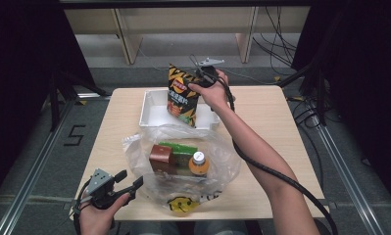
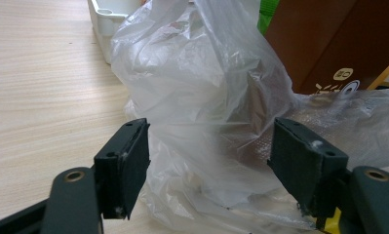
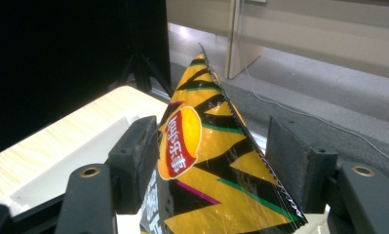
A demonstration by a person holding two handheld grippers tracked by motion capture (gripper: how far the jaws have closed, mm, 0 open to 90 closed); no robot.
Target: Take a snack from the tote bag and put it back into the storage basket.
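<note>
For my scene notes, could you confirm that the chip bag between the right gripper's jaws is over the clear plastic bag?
Not quite: the chip bag at the right gripper is over the white tray, as the high view shows. The clear plastic bag lies nearer the person.

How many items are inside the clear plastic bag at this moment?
3 visible: a brown box at the left, a green packet behind it, and an orange bottle with a white cap at the right. The crumpled plastic bag may hide more.

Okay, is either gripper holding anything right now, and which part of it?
Cannot tell for the right gripper: its jaws straddle the chip bag's top, gap on one side. The left gripper is open, holding nothing.
</note>
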